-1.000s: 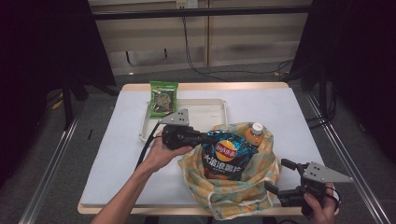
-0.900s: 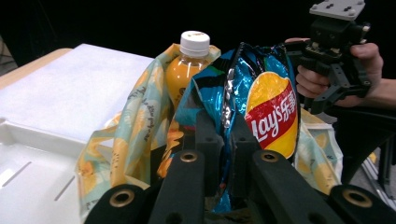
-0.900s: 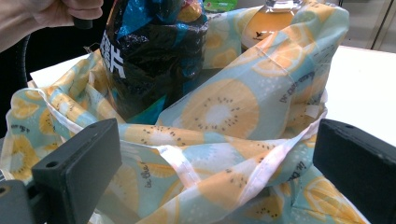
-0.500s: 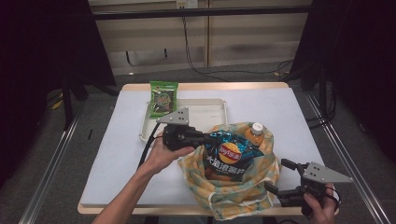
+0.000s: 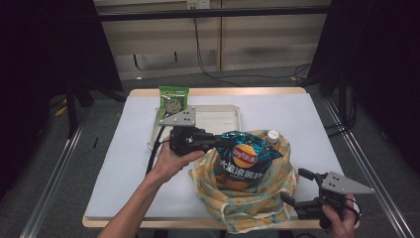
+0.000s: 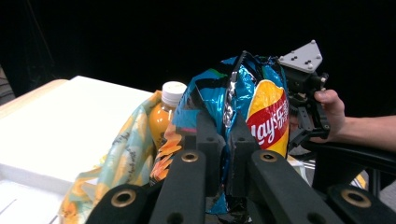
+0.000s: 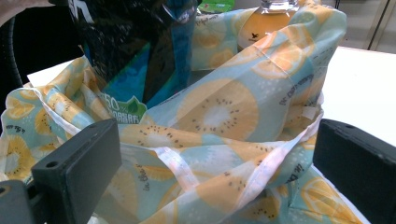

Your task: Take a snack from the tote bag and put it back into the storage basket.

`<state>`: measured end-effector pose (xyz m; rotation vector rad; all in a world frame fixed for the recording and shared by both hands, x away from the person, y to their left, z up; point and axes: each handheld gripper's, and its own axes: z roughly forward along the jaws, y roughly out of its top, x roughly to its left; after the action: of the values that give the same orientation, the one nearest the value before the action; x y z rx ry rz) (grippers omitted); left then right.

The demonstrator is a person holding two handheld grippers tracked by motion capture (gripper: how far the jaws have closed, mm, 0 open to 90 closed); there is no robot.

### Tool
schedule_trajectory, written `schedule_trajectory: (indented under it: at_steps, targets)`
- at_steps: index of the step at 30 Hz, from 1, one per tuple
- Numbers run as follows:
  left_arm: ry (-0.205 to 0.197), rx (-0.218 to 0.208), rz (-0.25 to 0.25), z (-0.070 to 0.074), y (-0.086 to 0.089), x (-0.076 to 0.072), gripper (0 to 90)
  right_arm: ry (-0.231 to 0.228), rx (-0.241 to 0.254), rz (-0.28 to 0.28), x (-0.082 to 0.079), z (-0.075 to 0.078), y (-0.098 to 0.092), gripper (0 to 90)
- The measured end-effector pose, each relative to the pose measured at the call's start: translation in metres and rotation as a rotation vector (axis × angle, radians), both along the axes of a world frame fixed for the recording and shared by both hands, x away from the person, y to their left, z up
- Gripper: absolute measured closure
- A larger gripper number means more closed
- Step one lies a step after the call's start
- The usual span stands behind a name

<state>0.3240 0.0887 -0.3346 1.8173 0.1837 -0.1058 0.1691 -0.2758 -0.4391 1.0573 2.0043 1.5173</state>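
Table (image 5: 124, 163): white top w/ wood rim, bare on its left side and far right corner. Bag (image 5: 247, 198) sits near the front edge, its bottom hem just about at the rim. Tray (image 5: 237, 111) lies behind the bag, near the far edge, w/ a green snack pack (image 5: 173, 100) at its far-left corner.

Left gripper (image 5: 214, 142) comes in from the bag's left side, jaws clamped tight on the top seam of the chip bag (image 5: 246, 161); in the left gripper view the foil is pinched flat between the pads (image 6: 210, 149). Chip bag is blue foil w/ red-yellow logo, crinkled, standing up w/ lower part inside the bag's mouth.

Right gripper (image 5: 292, 187) is at the bag's right front corner by the table edge, jaws spread wide, gripping nothing; bag cloth bulges between them in the right gripper view, contact unclear.

Bag: soft cloth, pale blue w/ orange-slice print, white trim. Orange juice bottle (image 5: 272, 136), white cap, stands inside at the back.
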Motion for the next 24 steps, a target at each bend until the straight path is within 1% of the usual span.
schedule_trajectory:
  at_steps: [3,4,7,9,13,14,16,18,21,23,24]
  targets:
    - [-0.008,-0.008,0.002,0.005,-0.001,-0.002,86.8,-0.002,-0.002,0.002,0.0,0.0,0.001,0.5]
    - [-0.012,0.0,0.006,0.007,-0.001,-0.002,86.8,-0.002,-0.003,0.001,0.0,0.0,0.001,0.5]
    - [-0.015,-0.017,0.007,0.013,-0.002,-0.001,86.8,-0.003,-0.003,0.005,0.0,0.0,0.001,0.5]
    - [-0.021,-0.013,0.012,0.018,-0.003,-0.001,86.8,-0.004,-0.003,0.005,0.0,0.0,0.001,0.5]
    - [-0.024,-0.028,0.015,0.024,-0.005,-0.001,86.8,-0.004,-0.001,0.004,0.0,0.0,0.0,0.5]
    - [-0.019,-0.035,0.012,0.026,-0.006,-0.002,86.8,-0.004,-0.001,0.003,0.0,0.0,0.0,0.5]
    - [-0.028,-0.038,0.001,0.03,-0.012,-0.003,86.8,-0.001,0.003,0.006,0.0,0.0,0.001,0.5]
    - [-0.031,-0.037,0.003,0.031,-0.015,-0.003,86.8,-0.001,0.001,0.001,0.0,0.0,0.001,0.5]
    - [-0.037,-0.032,0.011,0.035,-0.014,-0.002,86.8,-0.003,0.005,0.003,-0.001,0.0,0.001,0.5]
    - [-0.032,-0.04,0.018,0.036,-0.013,-0.001,86.8,-0.003,0.003,0.001,0.0,0.0,0.0,0.5]
    - [-0.031,-0.051,0.022,0.038,-0.011,-0.001,86.8,-0.003,0.001,-0.001,0.0,0.0,-0.001,0.5]
